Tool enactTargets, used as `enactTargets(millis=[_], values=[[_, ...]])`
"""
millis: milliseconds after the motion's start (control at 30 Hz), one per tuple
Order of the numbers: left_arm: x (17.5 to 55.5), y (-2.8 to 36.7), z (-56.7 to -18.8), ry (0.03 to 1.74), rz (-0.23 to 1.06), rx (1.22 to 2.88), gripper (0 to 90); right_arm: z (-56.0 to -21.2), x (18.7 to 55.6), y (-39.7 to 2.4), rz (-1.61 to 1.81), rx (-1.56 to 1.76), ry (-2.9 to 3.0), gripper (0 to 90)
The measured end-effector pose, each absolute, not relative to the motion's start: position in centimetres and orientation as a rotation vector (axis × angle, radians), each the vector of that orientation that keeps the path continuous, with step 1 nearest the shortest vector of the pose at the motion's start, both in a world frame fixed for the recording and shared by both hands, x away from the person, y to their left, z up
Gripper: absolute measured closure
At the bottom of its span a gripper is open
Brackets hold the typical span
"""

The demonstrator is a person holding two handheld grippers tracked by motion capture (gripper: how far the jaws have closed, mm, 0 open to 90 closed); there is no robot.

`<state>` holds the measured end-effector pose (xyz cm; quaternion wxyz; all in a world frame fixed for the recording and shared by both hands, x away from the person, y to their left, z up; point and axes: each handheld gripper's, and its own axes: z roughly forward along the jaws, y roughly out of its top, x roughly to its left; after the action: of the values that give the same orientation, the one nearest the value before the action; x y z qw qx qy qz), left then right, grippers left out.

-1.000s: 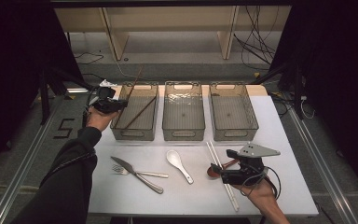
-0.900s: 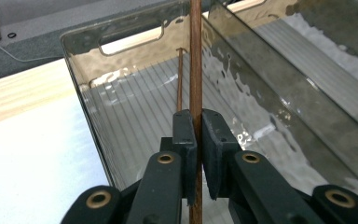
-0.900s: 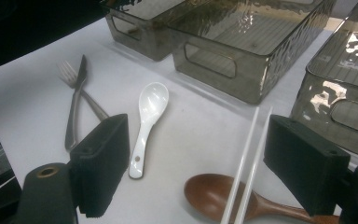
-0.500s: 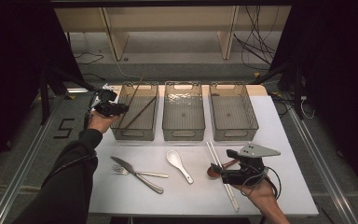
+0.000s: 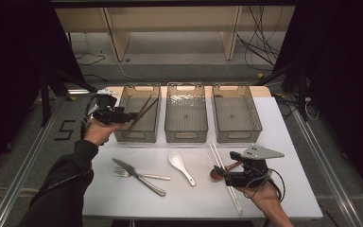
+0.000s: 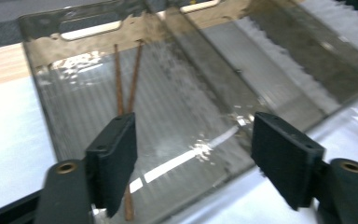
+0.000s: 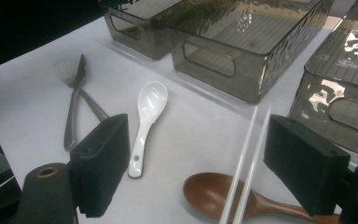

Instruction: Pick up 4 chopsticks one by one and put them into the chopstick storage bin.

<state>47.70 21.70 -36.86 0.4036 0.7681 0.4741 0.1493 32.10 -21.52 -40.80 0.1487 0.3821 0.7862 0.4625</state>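
Two brown chopsticks (image 5: 144, 111) lie slanted inside the left clear bin (image 5: 134, 135), their far ends near its back rim. My left gripper (image 5: 128, 115) hovers at that bin's left side, open. In the left gripper view its jaws stand wide apart over the bin floor, and the brown chopsticks (image 6: 119, 88) lie beyond the left jaw. My right gripper (image 5: 222, 174) rests low near the table's front right, open. Its jaws straddle a pair of white chopsticks (image 7: 251, 140) and a brown wooden spoon (image 7: 209, 193) without touching either.
The middle bin (image 5: 185, 135) and the right bin (image 5: 238, 135) stand beside the left one on the white table (image 5: 293, 137). A white ceramic spoon (image 5: 179, 163) lies mid-table. A fork (image 5: 123, 172) and knife (image 5: 139, 177) lie crossed at front left.
My left gripper has drifted slightly toward the near side of the left bin. The brown chopsticks stay in the bin. The right gripper has not moved.
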Motion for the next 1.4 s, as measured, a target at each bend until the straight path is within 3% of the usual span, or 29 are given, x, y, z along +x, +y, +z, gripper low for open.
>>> enactTargets(millis=[433, 733, 1400], values=[[42.8, 18.9, -37.3, 1.09, 0.241, 1.888, 17.5, -41.1, 32.6, -21.8, 1.228, 1.19, 2.304, 23.6], [40.8, 18.0, -38.5, 1.054, 0.236, 1.899, 16.1, -41.3, 33.0, -22.1, 1.172, 1.248, 2.321, 24.2], [36.5, 16.9, -38.8, 0.967, 0.265, 1.889, 15.6, -43.1, 34.0, -22.6, 0.872, 1.397, 2.438, 36.9]])
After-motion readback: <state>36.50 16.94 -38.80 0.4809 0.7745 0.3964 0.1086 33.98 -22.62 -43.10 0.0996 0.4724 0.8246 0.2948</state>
